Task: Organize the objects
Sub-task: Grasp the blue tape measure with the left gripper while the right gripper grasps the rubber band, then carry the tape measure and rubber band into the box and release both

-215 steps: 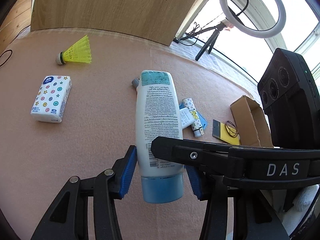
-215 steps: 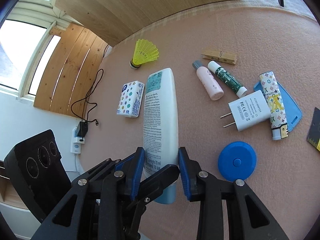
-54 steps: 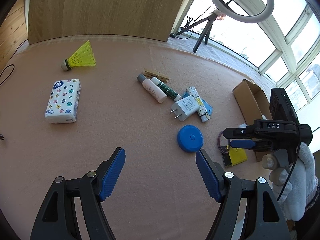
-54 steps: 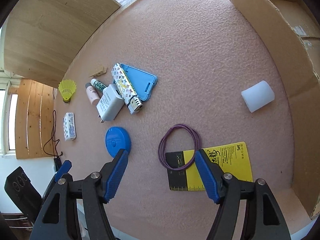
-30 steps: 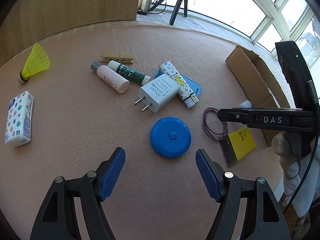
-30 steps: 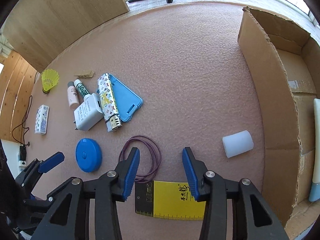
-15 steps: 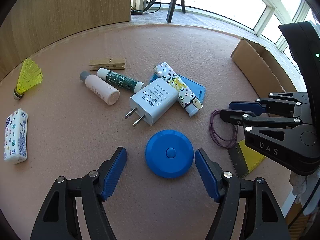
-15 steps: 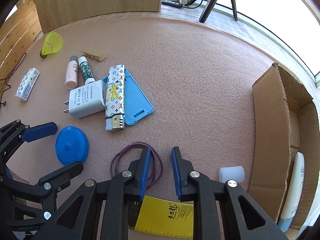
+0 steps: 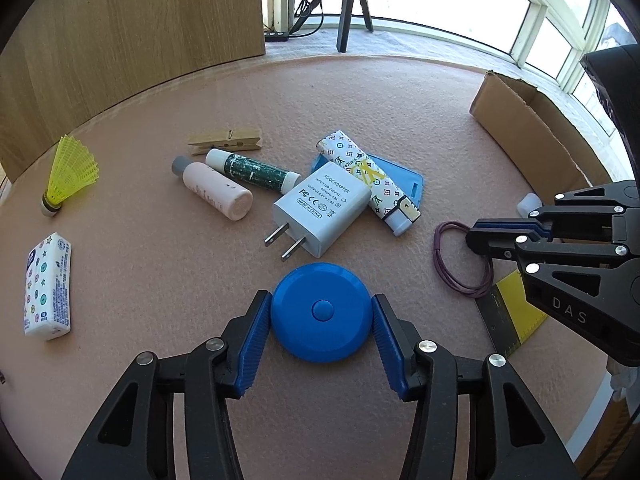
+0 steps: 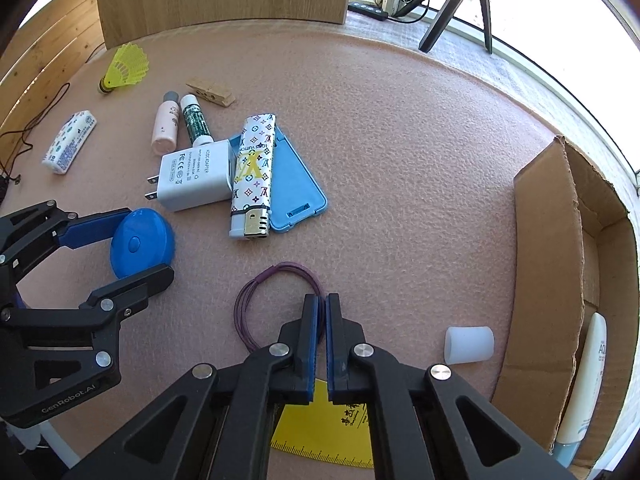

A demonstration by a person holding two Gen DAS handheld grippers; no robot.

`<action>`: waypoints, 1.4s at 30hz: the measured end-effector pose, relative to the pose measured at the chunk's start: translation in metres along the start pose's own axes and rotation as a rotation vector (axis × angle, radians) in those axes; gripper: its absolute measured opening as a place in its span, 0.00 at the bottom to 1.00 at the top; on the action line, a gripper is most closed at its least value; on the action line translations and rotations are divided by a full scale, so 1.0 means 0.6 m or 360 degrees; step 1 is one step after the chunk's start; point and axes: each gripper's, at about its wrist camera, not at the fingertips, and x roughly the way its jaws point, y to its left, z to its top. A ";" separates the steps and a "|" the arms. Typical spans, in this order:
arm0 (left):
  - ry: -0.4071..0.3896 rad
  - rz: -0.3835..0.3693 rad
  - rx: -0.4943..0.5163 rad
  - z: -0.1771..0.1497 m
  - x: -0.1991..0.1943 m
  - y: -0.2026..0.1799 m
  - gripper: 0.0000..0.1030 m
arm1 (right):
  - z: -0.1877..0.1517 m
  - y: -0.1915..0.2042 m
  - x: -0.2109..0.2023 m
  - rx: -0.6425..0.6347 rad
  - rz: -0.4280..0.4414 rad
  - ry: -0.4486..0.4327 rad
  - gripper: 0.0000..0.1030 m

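Left gripper (image 9: 322, 314) brackets the round blue plastic disc (image 9: 321, 311) on the pink felt mat (image 9: 360, 100), pads touching its sides or nearly. Right gripper (image 10: 322, 312) is pinched on the purple rubber-band loop (image 10: 256, 296). Risk: the thin band slips out, or the smooth disc pops free w/ an off-centre squeeze.

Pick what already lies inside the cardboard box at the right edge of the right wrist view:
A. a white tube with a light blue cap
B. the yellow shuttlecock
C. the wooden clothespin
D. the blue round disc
A: the white tube lies in the cardboard box, blue cap toward the camera; the other three things all rest on the pink mat.
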 end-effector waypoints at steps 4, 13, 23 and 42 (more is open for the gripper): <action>-0.0004 -0.0009 -0.0053 -0.004 -0.007 0.011 0.52 | -0.004 -0.017 -0.008 0.0095 0.0057 -0.0026 0.03; -0.0068 -0.0028 -0.0122 0.005 -0.040 0.028 0.52 | -0.006 -0.050 -0.062 0.0204 0.0095 -0.0153 0.03; -0.0182 -0.0096 -0.0043 0.072 -0.083 -0.017 0.52 | -0.018 -0.119 -0.180 0.0317 0.0074 -0.0366 0.03; -0.0322 -0.0324 0.0267 0.248 -0.074 -0.300 0.52 | -0.128 -0.286 -0.239 0.0542 -0.0057 -0.0402 0.03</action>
